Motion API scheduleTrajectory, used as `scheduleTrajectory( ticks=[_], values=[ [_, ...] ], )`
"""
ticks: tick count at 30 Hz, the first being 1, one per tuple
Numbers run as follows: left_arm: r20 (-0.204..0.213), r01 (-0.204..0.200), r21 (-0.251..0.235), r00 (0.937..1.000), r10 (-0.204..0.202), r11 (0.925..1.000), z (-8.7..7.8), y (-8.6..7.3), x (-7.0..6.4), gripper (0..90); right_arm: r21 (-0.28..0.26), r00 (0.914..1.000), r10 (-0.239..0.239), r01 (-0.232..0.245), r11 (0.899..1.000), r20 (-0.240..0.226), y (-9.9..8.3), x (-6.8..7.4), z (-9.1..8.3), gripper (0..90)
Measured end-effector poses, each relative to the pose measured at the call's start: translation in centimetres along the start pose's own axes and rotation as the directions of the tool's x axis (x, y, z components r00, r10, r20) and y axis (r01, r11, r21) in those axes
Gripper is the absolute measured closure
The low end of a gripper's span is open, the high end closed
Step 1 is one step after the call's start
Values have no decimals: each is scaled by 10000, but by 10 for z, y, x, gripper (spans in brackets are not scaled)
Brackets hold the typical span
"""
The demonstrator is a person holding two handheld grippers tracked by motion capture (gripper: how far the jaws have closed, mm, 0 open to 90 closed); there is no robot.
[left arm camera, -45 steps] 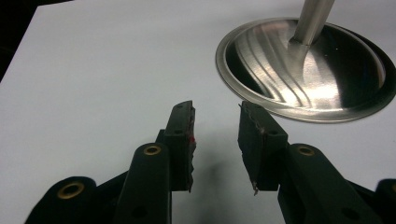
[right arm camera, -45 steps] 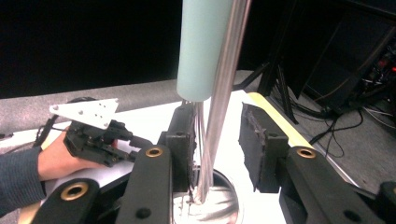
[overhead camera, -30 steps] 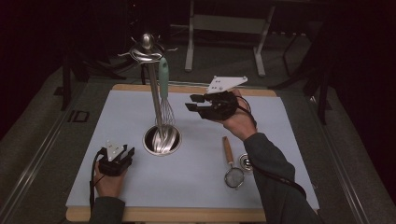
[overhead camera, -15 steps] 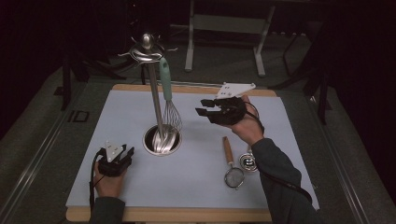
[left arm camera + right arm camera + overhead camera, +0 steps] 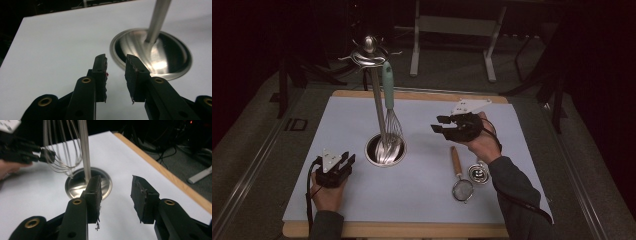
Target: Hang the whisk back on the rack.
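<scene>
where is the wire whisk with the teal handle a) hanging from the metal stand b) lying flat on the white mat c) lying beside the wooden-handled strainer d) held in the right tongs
a: the wire whisk with the teal handle hangs from the top of the metal stand, its wires above the stand's round base, while the right tongs are open and empty.

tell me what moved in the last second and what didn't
The right gripper drew back from the whisk hanging on the rack, toward the person and to the right, jaws open and empty. The left gripper, the strainer and the small round piece kept their places.
</scene>
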State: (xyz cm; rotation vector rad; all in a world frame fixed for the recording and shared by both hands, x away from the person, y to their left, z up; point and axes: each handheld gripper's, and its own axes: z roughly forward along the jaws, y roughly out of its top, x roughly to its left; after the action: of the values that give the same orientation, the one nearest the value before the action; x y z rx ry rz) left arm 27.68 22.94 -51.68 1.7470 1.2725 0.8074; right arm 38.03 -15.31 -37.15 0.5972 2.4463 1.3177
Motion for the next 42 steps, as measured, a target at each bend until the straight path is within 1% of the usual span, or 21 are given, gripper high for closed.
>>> scheduleTrajectory(
  ticks=[2,5,9,14,16,17,22,26,29,30,32,33,35,36,38,39,40,42],
  values=[
    [140,-44,-87,9999,45,10000,-2,5,-3,704,144,10000,33,-33,9999,5,-6,0,2,593],
    [317,40,-288,9995,-31,9996,-5,12,-6,698,289,9999,117,-118,9995,40,-14,0,4,591],
    [390,-84,-522,9992,105,9986,-9,24,-9,700,543,9998,177,-182,9984,113,-23,1,5,584],
    [576,-179,-1214,9980,250,9924,-19,39,-13,725,752,9992,226,-249,9969,315,-36,2,6,576],
    [576,-179,-1214,9980,250,9924,-19,39,-13,731,807,9989,259,-290,9963,389,-39,3,6,576],
    [614,-212,-1720,9976,322,9849,-25,48,-14,741,868,9981,354,-397,9954,512,-48,3,6,574],
    [675,-120,-2168,9973,272,9761,-31,62,-15,759,991,9958,727,-780,9920,562,-67,0,7,570],
    [688,-239,-2574,9967,429,9660,-36,72,-18,796,1046,9933,997,-1054,9889,588,-81,-5,6,569],
    [780,-273,-2874,9956,518,9574,-40,81,-20,827,900,9886,1384,-1433,9856,584,-90,-9,3,571],
    [806,-272,-2932,9953,530,9557,-41,83,-20,839,889,9867,1512,-1561,9837,602,-92,-9,2,571],
    [812,-375,-3058,9946,652,9514,-44,89,-21,864,857,9853,1580,-1632,9829,650,-97,-9,1,570],
    [812,-375,-3058,9946,652,9514,-44,89,-21,875,857,9853,1580,-1632,9829,650,-97,-9,1,570],
    [752,-509,-3226,9940,792,9452,-46,96,-22,889,861,9830,1672,-1735,9811,758,-102,-8,1,570],
    [739,-540,-3292,9938,827,9427,-47,99,-23,898,893,9809,1787,-1852,9786,764,-105,-7,1,569],
    [813,-549,-3410,9928,876,9385,-49,105,-24,900,874,9797,1857,-1921,9775,759,-110,-5,2,565],
    [812,-551,-3476,9927,886,9360,-50,107,-24,900,902,9802,1798,-1871,9782,831,-113,-3,3,562],
    [844,-565,-3564,9921,924,9326,-51,110,-25,900,936,9802,1774,-1854,9782,877,-114,-3,4,557],
    [915,-565,-3727,9910,973,9262,-53,116,-27,900,983,9780,1872,-1960,9757,926,-120,-2,5,550]
  ],
)
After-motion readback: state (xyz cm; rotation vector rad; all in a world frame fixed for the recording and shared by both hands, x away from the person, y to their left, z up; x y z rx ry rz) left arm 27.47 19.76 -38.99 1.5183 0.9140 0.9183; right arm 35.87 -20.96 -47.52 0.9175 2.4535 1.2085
